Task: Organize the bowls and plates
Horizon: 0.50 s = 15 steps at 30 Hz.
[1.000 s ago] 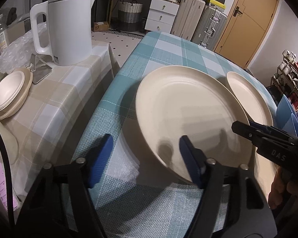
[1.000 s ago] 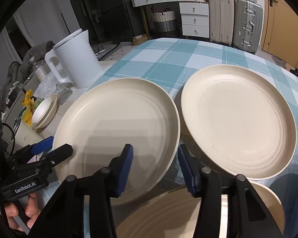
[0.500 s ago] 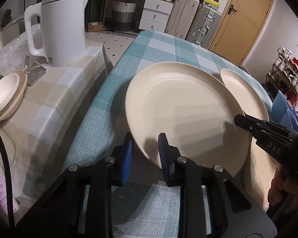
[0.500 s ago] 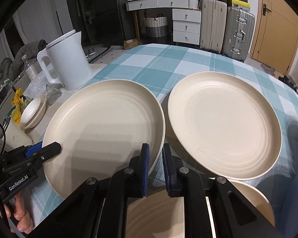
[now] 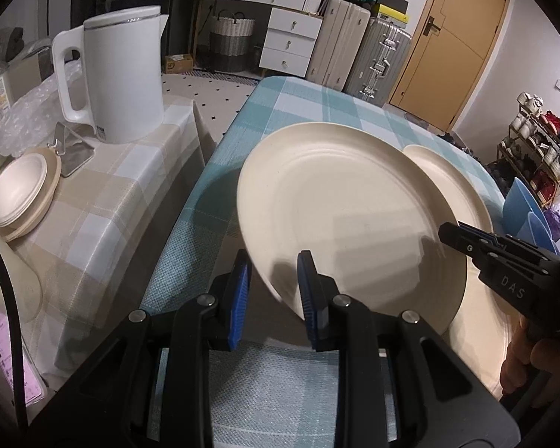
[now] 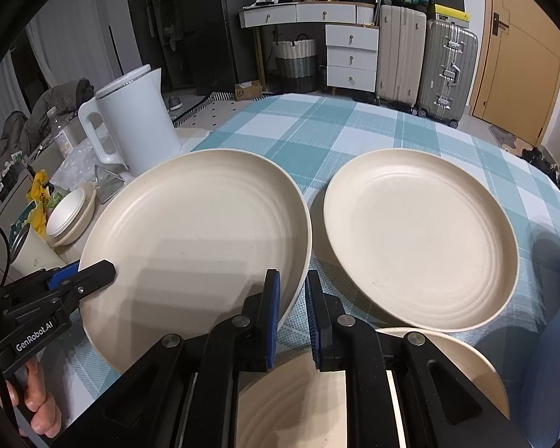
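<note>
A large cream plate (image 5: 347, 216) (image 6: 205, 239) is lifted off the teal checked table (image 6: 339, 127) and tilted. My left gripper (image 5: 274, 291) is shut on its near-left rim. My right gripper (image 6: 293, 313) is shut on its right rim; it also shows in the left wrist view (image 5: 463, 239). A second cream plate (image 6: 422, 239) lies on the table to the right. A third plate (image 6: 451, 366) lies under my right gripper, partly hidden. Stacked small bowls (image 5: 16, 194) sit on the beige side table.
A white kettle (image 5: 119, 74) and a metal stand (image 5: 71, 149) are on the beige checked side table (image 5: 104, 194) to the left. A blue object (image 5: 526, 212) is at the table's right edge. Drawers, suitcases and a door are behind.
Both grippers closed from open onto opposite rims of the large plate. The plate has come up off the table and tilted.
</note>
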Tool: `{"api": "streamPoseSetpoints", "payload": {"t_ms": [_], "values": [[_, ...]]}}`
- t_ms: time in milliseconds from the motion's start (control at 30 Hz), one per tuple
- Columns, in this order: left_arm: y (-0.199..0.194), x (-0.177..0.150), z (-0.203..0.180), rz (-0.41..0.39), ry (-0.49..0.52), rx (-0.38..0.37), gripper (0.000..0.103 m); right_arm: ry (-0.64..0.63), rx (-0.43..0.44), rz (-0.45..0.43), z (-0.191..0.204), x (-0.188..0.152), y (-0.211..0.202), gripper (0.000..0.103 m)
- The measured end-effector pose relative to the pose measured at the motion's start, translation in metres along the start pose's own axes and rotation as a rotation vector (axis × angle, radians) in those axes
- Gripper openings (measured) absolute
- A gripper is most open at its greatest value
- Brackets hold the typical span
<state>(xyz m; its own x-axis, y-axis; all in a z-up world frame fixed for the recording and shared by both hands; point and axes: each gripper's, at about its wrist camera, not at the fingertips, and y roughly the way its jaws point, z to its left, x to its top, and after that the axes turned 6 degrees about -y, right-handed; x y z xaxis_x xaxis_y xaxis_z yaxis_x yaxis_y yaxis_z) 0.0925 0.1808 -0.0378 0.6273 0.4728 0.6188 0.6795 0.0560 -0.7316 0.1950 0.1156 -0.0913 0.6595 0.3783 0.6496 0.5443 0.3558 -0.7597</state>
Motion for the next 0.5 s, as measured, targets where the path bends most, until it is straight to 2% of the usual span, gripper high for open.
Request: {"api": "streamPoseSetpoints", "payload": {"t_ms": [500], "values": [[-0.03,-0.005,-0.038,-0.025,0.069,-0.041,0.022,0.036,-0.047,-0.046,-0.017,-0.011,-0.045,0.014]]}}
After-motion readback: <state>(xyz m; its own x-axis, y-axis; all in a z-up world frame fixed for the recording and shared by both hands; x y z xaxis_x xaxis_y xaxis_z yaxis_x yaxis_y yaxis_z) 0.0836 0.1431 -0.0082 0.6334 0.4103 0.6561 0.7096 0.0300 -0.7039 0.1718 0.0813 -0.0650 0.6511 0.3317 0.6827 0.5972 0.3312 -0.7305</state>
